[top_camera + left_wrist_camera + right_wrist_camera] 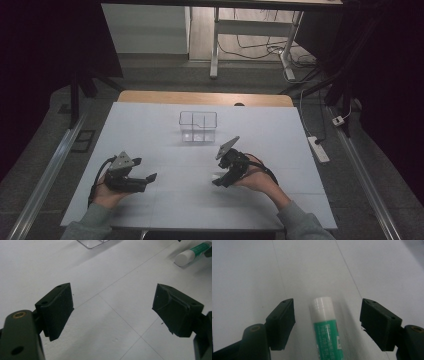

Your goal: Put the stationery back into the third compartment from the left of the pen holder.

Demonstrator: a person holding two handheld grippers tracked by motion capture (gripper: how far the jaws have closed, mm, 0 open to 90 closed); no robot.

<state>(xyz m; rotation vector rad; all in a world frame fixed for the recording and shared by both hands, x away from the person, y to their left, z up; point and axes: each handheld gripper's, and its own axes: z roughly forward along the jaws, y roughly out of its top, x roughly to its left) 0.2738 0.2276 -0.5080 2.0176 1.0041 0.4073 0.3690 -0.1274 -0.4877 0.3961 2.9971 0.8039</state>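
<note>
Your right gripper [325,322] sits low over the white table [165,200] with its jaws apart on either side of the glue stick [325,327] (green label, white cap), neither pad touching it. Your left gripper [112,312] rests on the table well to the left, jaws spread wide with nothing between them, and its view catches the same glue stick [191,253] lying farther off. Beyond both, near the table's middle, stands a clear plastic divided container [198,126].
</note>
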